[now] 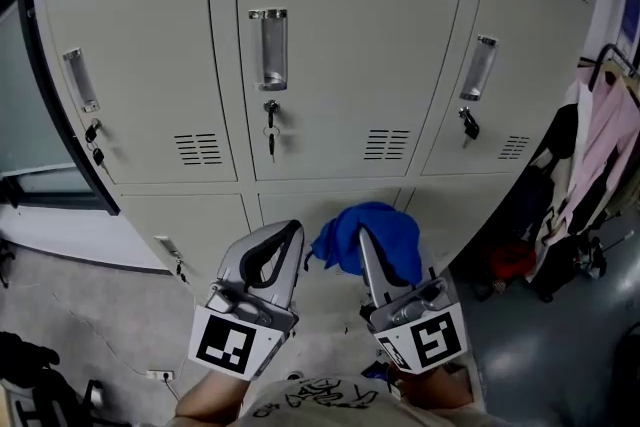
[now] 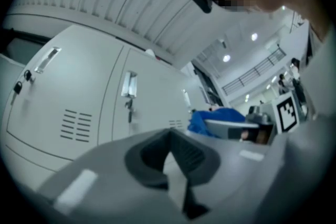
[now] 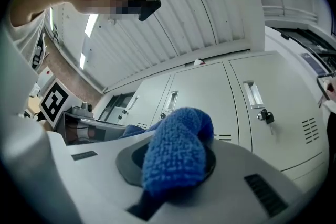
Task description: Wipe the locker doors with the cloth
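Note:
A row of pale grey locker doors fills the head view: left door (image 1: 140,65), middle door (image 1: 350,45) and right door (image 1: 510,65), each with a recessed handle and a key hanging below it. Lower doors (image 1: 190,220) run underneath. My right gripper (image 1: 366,245) is shut on a blue fluffy cloth (image 1: 372,233), which bunches over its jaws (image 3: 176,152) in the right gripper view. My left gripper (image 1: 290,237) is beside it, shut with nothing in it (image 2: 170,139). Both are held low, short of the lockers and level with the lower doors.
A clothes rack with a pink garment (image 1: 612,140) and dark coats stands at the right, with bags (image 1: 512,265) on the floor below. A dark-framed glass panel (image 1: 30,130) borders the lockers at the left. A wall socket (image 1: 160,375) and a black object (image 1: 25,363) are at lower left.

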Motion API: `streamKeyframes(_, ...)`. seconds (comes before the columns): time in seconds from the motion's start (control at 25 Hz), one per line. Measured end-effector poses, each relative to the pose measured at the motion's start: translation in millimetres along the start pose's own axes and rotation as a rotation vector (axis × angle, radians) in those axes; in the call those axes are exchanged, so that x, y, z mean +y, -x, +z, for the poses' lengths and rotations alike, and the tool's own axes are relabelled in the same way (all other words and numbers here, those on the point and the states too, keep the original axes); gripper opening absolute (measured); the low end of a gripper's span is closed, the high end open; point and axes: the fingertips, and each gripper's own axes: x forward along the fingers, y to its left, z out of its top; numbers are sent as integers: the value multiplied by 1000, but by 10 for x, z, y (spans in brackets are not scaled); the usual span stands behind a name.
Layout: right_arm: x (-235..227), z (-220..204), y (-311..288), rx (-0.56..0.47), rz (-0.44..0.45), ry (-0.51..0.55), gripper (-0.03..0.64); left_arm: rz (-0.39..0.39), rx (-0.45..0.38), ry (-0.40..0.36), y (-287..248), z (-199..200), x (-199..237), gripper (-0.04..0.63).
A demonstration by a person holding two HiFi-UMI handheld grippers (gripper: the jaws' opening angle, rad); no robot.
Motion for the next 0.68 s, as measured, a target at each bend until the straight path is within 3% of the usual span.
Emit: streamKeyframes(0.68,-26,-113,4,24,27,-31,23,23,51,20,-113,-110,5,3)
